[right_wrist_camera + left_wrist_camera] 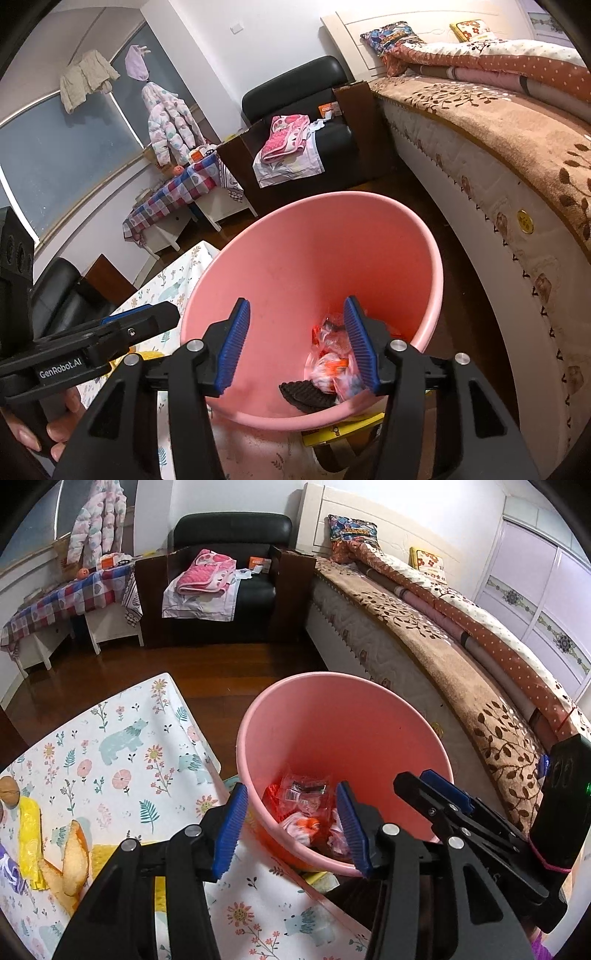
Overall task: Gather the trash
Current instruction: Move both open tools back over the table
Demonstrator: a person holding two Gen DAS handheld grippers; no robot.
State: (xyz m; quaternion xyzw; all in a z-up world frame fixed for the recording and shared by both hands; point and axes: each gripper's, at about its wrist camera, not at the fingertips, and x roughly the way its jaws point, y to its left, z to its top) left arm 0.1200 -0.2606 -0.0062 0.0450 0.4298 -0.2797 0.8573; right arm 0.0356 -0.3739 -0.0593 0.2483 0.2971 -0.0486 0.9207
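the pink bin (343,716) stands tilted between the worktop (122,746) with its flowered cloth and the bed (436,653), its mouth facing both cameras. at its bottom lie crumpled wrappers (303,805), red, orange and clear, and in the right wrist view a dark ridged piece (306,397) beside them. the left gripper (295,829) hangs over the near rim with its blue pads spread wide and nothing between them. the right gripper (301,341) is likewise spread over the bin's mouth, empty. on the worktop, well apart from the bin, lie a yellow wrapper (29,830) and a piece of bread (72,860)
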